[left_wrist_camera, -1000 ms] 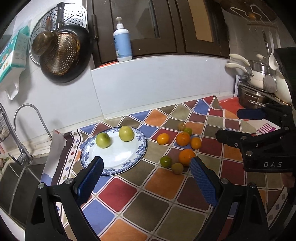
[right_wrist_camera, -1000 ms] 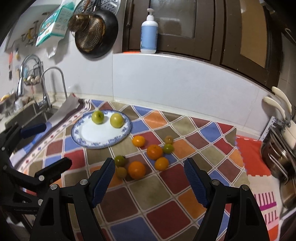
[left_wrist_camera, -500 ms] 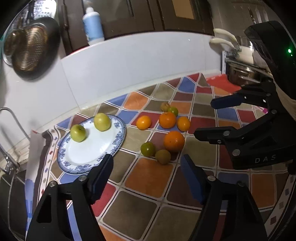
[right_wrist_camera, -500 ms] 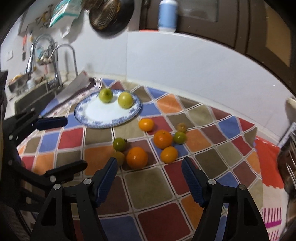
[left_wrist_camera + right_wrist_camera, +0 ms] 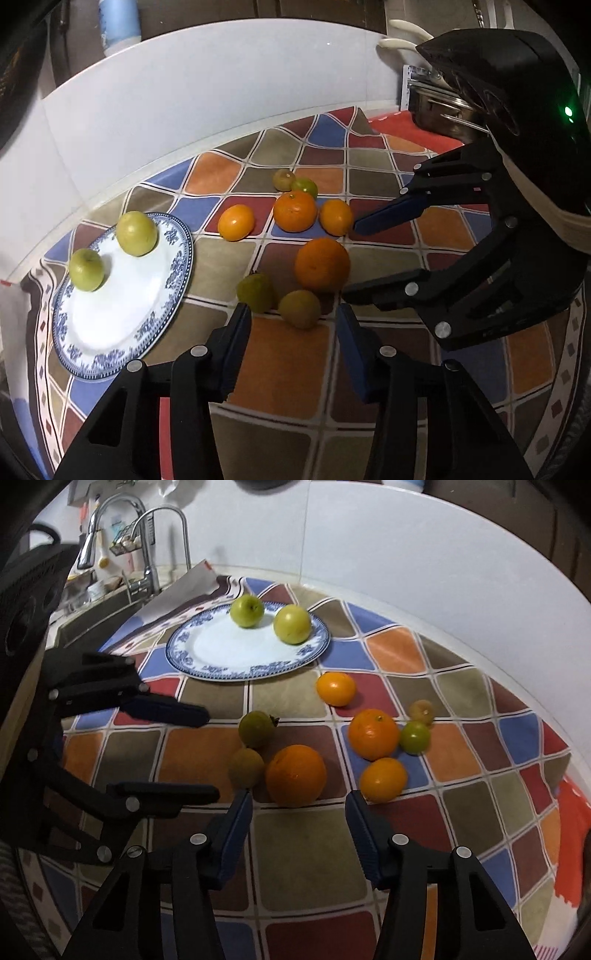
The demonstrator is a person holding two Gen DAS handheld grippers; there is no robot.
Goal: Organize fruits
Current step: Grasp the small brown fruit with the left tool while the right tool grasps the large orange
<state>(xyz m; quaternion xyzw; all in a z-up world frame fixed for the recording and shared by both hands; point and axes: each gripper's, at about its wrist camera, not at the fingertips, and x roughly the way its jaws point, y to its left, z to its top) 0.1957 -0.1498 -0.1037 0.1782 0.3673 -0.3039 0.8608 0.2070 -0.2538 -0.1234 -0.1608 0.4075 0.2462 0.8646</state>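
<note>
The left claw (image 5: pixel 293 319), jaws just narrowed, holds nothing; a small brownish-green fruit (image 5: pixel 300 308) lies just ahead between its tips. The right claw (image 5: pixel 298 805), also closing, stands empty before the large orange (image 5: pixel 296 775). Two green apples (image 5: pixel 247 610) sit on the plate (image 5: pixel 207 664) on the worktop (image 5: pixel 306 853).
</note>
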